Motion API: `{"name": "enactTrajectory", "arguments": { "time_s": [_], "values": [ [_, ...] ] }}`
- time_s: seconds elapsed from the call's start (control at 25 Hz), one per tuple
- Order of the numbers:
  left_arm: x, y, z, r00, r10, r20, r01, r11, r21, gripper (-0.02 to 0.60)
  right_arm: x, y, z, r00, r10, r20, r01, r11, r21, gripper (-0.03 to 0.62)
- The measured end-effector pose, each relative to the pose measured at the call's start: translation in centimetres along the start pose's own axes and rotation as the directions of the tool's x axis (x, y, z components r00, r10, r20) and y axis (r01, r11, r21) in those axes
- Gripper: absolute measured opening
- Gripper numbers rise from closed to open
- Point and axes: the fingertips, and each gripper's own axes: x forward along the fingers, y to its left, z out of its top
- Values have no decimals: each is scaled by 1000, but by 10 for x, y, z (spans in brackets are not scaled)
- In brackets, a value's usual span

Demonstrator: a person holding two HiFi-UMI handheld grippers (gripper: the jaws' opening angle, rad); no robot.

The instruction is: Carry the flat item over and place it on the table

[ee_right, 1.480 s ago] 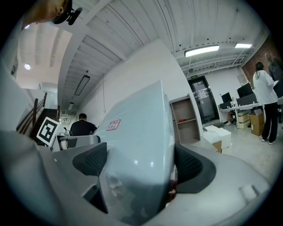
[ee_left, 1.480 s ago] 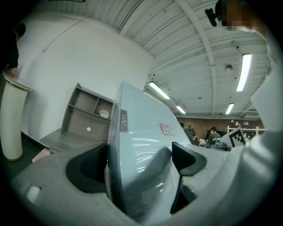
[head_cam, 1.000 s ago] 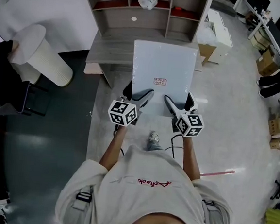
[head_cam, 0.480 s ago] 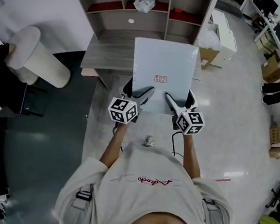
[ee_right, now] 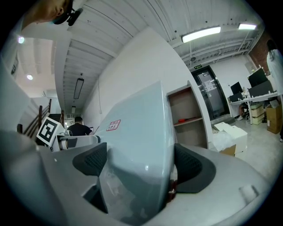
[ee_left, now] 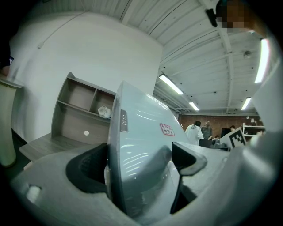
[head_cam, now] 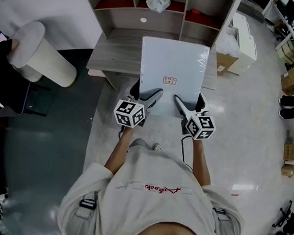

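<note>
head view: flat item point(head_cam: 173, 65) partly over the table point(head_cam: 111, 55), shelf unit point(head_cam: 127, 6) beyond.

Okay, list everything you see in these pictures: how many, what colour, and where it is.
flat panel: one, pale grey-blue with a small red-print label, held ahead of the person, far end overlapping the table in the head view
table: one, grey wood, ahead of the person
shelf unit: one, grey, at the table's back
bundle: one, white, on an upper shelf
ribbed cylinder: one, white, left of the table
cardboard box: one, brown, on the floor right of the table
left tool: one, grey, shut on the panel's near edge
right tool: one, grey, shut on the same edge
</note>
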Motion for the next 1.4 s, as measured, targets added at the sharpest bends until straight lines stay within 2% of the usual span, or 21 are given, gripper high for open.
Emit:
{"name": "enactTrajectory", "arguments": {
  "time_s": [0.36, 0.68, 1.4],
  "values": [
    [12, 25, -5, 1000, 17, -13, -17, 1000, -18, 463, 27, -5, -9, 1000, 7, -27, -7, 1000, 9, 491],
    [49, 64, 1, 1000, -10, -12, 10, 999, -40, 463, 75, -21, -4, 999, -22, -42, 22, 1000, -6, 491],
    [134, 195, 46, 997, -73, -41, 70, 995, -66, 463, 227, -38, 16, 994, -94, -55, 94, 996, -2, 491]
  ]
}}
